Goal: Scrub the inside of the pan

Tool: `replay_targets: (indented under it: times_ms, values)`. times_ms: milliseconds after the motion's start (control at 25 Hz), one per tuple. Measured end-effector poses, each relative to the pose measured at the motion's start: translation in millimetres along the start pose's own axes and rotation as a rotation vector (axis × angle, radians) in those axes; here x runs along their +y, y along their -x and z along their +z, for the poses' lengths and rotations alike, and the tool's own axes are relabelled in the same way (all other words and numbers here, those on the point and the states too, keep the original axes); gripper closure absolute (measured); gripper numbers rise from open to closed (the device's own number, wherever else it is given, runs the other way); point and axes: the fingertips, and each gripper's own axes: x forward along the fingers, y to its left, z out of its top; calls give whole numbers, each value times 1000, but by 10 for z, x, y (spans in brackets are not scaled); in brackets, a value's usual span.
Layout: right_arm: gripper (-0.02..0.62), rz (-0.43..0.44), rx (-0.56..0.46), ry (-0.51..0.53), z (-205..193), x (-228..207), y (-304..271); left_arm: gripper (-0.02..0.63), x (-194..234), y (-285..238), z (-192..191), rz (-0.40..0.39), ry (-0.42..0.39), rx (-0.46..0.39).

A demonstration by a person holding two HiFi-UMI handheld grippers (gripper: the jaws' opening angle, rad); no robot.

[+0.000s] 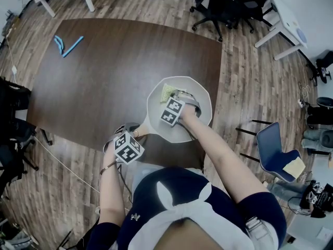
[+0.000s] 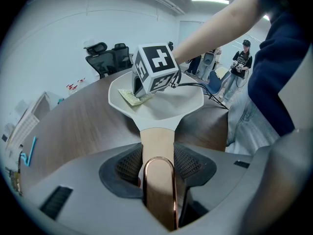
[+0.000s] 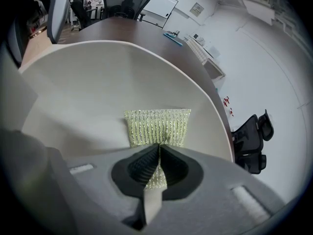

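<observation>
We see the pan (image 1: 204, 104) at the near edge of the table (image 1: 104, 72), toward its right corner. Our left gripper (image 2: 157, 166) is clamped on the wooden handle (image 2: 157, 138), we think to stop the pan from sliding. Our right gripper (image 3: 157, 164) pinches one edge of the glittery green scrubbing cloth (image 3: 157, 125), so the rest lies flat on the pan's inside for rubbing. In the head view this gripper's cube covers part of the pan floor, so we cannot judge any dirt there.

matt cream pan (image 3: 98, 82), glittery woven scrub pad (image 3: 157, 126), dk wood-grain table (image 1: 114, 72)
</observation>
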Motion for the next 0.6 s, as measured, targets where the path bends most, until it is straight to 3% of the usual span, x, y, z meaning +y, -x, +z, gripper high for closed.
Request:
replay_targets:
  times_ms: [600]
  values:
    - [586,-45,113,31,-282,-84,-34,413,-19,-21,12,-3,2,-6]
